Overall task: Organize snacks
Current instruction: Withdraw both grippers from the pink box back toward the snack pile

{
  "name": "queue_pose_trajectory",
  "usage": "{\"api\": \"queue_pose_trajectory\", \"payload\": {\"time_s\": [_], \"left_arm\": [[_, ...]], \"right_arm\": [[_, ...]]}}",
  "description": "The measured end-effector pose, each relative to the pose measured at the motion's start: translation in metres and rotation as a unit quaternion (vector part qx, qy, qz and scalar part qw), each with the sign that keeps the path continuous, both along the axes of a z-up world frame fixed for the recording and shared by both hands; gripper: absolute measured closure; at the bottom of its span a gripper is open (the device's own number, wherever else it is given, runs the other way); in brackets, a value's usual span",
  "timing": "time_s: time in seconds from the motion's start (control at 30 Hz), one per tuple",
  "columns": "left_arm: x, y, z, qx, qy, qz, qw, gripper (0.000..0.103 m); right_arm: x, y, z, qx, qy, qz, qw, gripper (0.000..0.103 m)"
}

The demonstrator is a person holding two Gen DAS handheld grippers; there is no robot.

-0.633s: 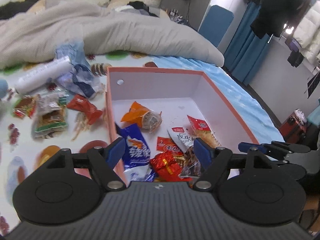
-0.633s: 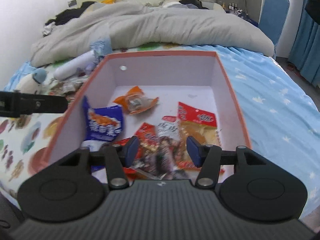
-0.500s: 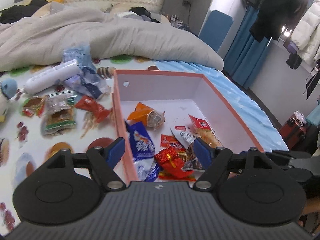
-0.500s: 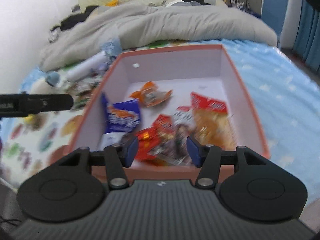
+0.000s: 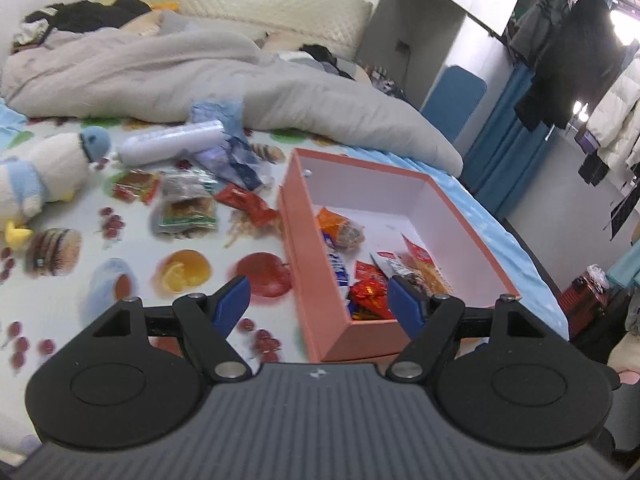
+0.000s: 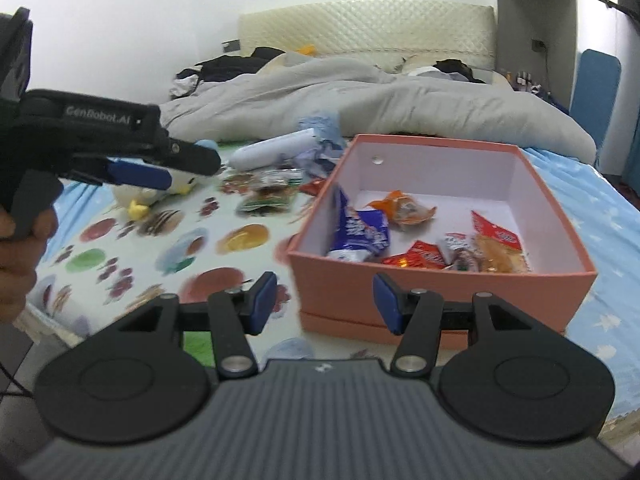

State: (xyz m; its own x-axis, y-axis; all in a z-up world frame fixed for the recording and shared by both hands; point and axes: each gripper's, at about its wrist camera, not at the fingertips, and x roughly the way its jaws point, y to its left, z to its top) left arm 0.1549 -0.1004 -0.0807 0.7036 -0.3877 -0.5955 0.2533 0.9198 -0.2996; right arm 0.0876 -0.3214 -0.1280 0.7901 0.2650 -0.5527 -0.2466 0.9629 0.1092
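With both the left claw (image 5: pixel 319 304) and right claw (image 6: pixel 324 303) spread and empty, snacks (image 5: pixel 186 211) left on the bed beside the box (image 5: pixel 308 280) could be crushed or pushed away if approached carelessly.

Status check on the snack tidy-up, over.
Left gripper and right gripper open, empty. Pink box part-filled; loose snacks on the bedsheet. Plush toy beside them.
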Motion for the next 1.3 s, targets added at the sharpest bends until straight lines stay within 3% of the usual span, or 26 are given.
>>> {"api": "queue_pose_trajectory", "payload": {"time_s": [0.23,0.5,0.63,1.0,1.3], "left_arm": [[-0.043,0.038,0.002,0.016,-0.014,0.026,0.9994,0.024],[-0.090,0.079,-0.023,0.000,0.033,0.067,0.9972,0.024],[-0.101,0.099,-0.035,0.002,0.042,0.096,0.9945,0.024],[-0.078,0.137,-0.047,0.016,0.049,0.130,0.9902,0.024],[-0.045,0.150,-0.074,0.003,0.076,0.146,0.9864,0.024]], "right_arm": [[-0.026,0.026,0.003,-0.003,-0.009,0.009,1.000,0.047],[-0.060,0.061,-0.007,-0.009,-0.017,0.025,1.000,0.047],[-0.058,0.073,-0.015,0.004,0.004,0.031,1.000,0.047],[-0.018,0.118,-0.029,-0.011,0.005,0.070,0.997,0.047],[0.019,0.142,-0.036,-0.002,0.007,0.069,0.998,0.047]]}}
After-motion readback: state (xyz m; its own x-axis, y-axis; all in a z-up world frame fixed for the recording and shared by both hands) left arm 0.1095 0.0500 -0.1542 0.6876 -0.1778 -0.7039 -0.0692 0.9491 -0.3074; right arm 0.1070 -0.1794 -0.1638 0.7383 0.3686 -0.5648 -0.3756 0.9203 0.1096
